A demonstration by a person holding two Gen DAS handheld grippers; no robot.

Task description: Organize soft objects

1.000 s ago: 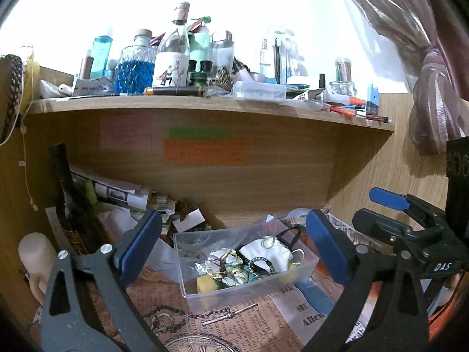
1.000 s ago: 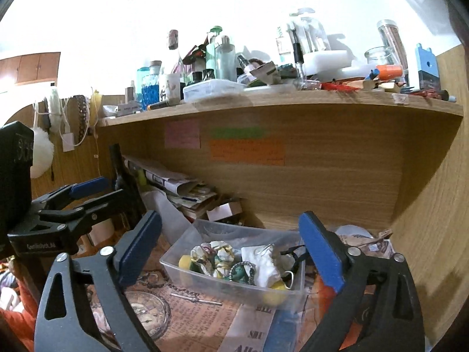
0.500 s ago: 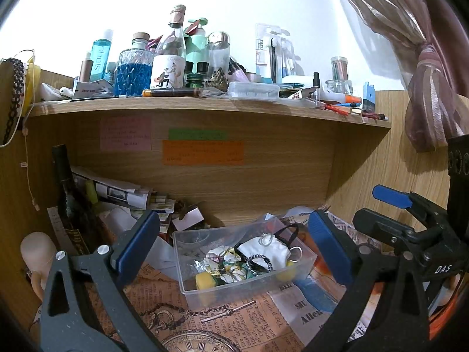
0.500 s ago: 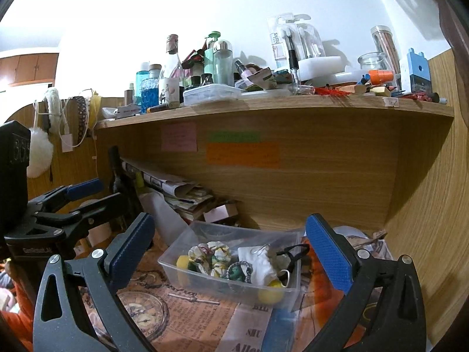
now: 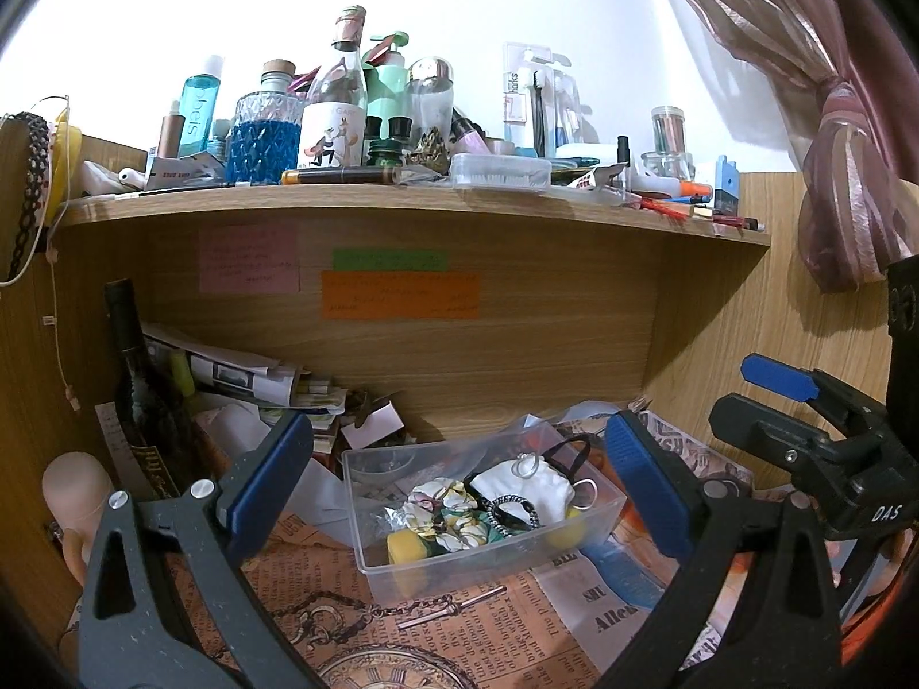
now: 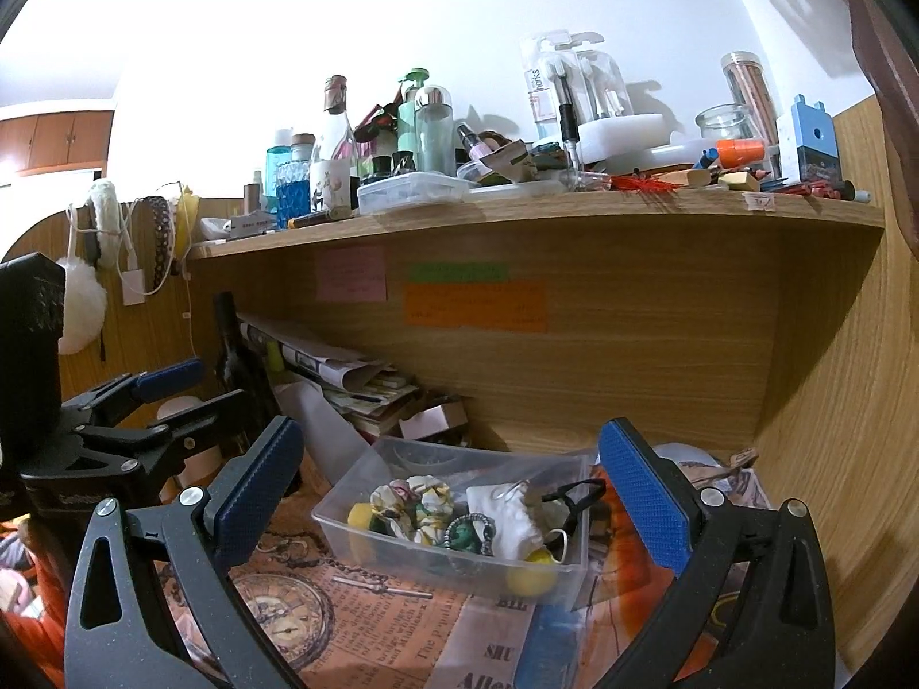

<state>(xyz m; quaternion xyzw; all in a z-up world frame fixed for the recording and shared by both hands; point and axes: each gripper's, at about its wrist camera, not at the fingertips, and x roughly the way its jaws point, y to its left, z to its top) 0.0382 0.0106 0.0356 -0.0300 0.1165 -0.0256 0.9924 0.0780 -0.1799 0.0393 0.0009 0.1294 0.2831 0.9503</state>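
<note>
A clear plastic box (image 5: pixel 597 522) (image 6: pixel 344 522) stands on newspaper under a wooden shelf. Inside lie a floral scrunchie (image 5: pixel 439 511) (image 6: pixel 410 496), a white pouch (image 5: pixel 531 485) (image 6: pixel 505 514), a beaded band (image 5: pixel 511 514) (image 6: pixel 468 531), yellow soft pieces (image 5: pixel 405 545) (image 6: pixel 531 571) and black cord. My left gripper (image 5: pixel 459 488) is open, held back from the box with nothing between its blue pads. My right gripper (image 6: pixel 451 499) is open as well, equally clear of the box. Each gripper shows in the other's view, the right gripper's body (image 5: pixel 804 442) at right and the left gripper's body (image 6: pixel 132 430) at left.
The upper shelf (image 5: pixel 402 195) (image 6: pixel 517 212) is crowded with bottles, jars and pens. A dark wine bottle (image 5: pixel 141 390) (image 6: pixel 235 356), rolled newspapers (image 5: pixel 241 373) and small boxes fill the back left. Wooden walls close in behind and at right. A curtain (image 5: pixel 833 143) hangs at right.
Both grippers have drawn back and tilted up slightly, so the box sits a little lower and farther off. Both stay open. Nothing in the box has moved.
</note>
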